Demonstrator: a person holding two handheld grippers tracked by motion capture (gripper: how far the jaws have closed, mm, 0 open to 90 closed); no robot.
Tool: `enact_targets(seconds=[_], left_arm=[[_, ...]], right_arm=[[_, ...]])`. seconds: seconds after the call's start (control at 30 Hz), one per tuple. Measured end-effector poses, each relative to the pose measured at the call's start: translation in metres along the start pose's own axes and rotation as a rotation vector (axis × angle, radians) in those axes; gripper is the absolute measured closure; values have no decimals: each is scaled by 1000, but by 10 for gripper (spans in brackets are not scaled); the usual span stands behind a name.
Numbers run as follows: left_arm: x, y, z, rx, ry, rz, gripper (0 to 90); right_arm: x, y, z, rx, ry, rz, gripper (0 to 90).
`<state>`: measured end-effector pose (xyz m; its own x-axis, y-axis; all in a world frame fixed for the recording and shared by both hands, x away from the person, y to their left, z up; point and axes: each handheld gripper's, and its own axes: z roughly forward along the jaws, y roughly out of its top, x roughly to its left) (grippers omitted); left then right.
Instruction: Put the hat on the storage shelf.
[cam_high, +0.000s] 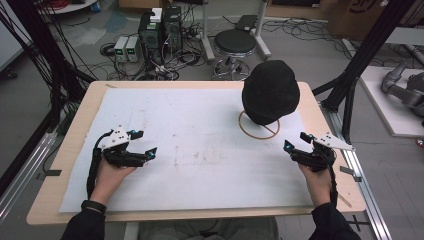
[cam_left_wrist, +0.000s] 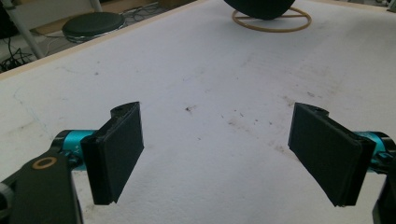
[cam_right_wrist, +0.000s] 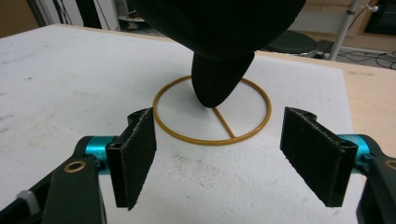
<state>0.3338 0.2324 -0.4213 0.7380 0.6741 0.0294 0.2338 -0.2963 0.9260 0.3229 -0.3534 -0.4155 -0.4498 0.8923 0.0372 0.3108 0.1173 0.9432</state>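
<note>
1. Your left gripper (cam_high: 142, 142) sits near the table's (cam_high: 75, 130) left edge, jaws spread wide, grasping nothing.
2. Your right gripper (cam_high: 296, 141) waits near the right edge, jaws likewise released.
3. The black hat (cam_high: 270, 92) perches on its wooden ring stand (cam_high: 250, 131) by the far right corner, just beyond your right gripper.

A black hat (cam_high: 270, 90) sits on a tan ring stand (cam_high: 258, 131). The white mat (cam_high: 200, 125) shows faint brown specks. Both tongs have black pads with teal joints.
</note>
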Motion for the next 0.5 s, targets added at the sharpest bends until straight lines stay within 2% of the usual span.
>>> enact_targets(seconds=[0.5], left_arm=[[0,1,0,-3,1,0,179]], right_arm=[[-1,-1,2,14,2,-1,254]])
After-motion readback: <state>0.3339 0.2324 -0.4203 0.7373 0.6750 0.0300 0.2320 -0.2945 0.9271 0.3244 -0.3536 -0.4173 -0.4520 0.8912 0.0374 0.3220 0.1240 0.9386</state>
